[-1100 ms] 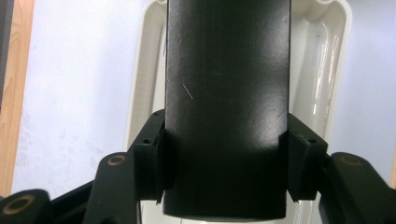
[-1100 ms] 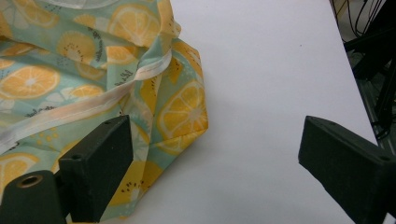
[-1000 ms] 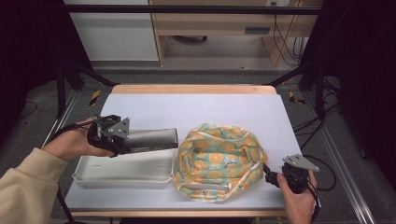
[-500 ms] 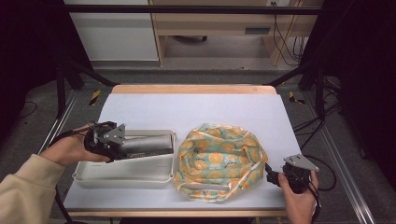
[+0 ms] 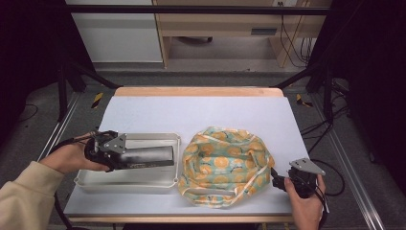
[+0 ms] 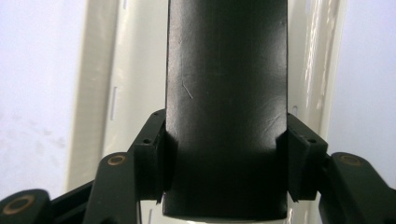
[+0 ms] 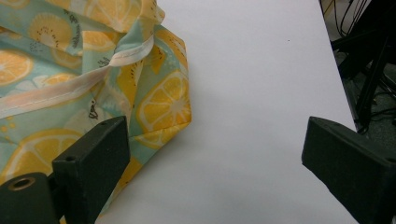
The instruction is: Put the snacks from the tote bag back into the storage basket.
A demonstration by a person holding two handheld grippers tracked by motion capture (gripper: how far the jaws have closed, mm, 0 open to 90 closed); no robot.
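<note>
Black, flat-sided oblong block [image 5: 146, 156] lies lengthwise over the shallow white plastic tray [image 5: 143, 179] at the left of the table [image 5: 210, 115], clamped at its near end in the left claw [image 5: 125, 158]; in the left gripper view the two black pads [image 6: 159, 156] press against both of its sides, with the tray's pale walls behind it. The right claw [image 5: 276, 179] stands wide apart at the table's right front, just beside the crumpled cloth bag with an orange-slice print on pale green [image 5: 225, 163], one jaw at the fabric's edge and nothing between the jaws.
</note>
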